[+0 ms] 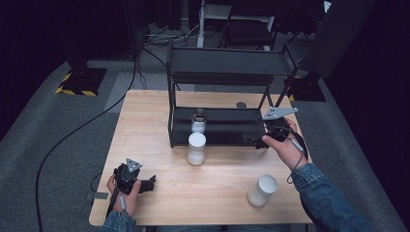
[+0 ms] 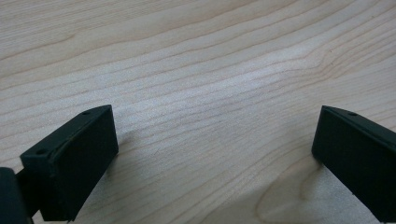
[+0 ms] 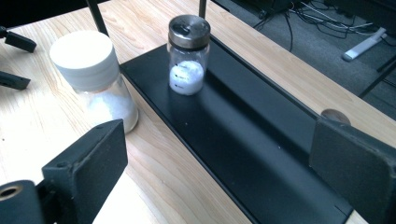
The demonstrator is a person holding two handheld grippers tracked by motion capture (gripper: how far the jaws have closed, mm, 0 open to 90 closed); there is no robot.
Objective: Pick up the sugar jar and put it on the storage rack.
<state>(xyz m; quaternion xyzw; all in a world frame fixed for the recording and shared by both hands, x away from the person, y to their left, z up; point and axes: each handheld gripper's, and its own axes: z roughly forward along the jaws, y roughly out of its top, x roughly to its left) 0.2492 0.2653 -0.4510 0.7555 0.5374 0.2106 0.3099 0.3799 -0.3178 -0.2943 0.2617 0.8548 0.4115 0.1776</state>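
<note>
The left claw (image 1: 151, 182) rested low on the wooden surface (image 1: 145, 121) with its jaws spread wide and nothing between them, only bare wood grain ahead of it. Well off to its right and farther from the person stood a white-capped jar (image 1: 196, 149), just in front of the black rack (image 1: 227, 67). Behind that jar, on the rack's bottom shelf (image 3: 261, 140), stood the small glass shaker (image 3: 188, 55) with a metal lid, upright and about a third full of white powder. Nearer the person, to the right claw's near side, another white-capped jar (image 1: 262, 190) stood tilted in the high view; I could not tell what was in it.

The right claw (image 1: 252, 140) hovered at the shelf's right end, jaws wide and holding nothing, pointed along the shelf toward the shaker, which stood well ahead of it. The first jar, half full of white grains, stood to the left of that line.

The shaker looked light, rigid and breakable, its glass likely slick. I would have gripped it across the glass body below the lid, gently but squarely, keeping it upright so powder stayed in.
</note>
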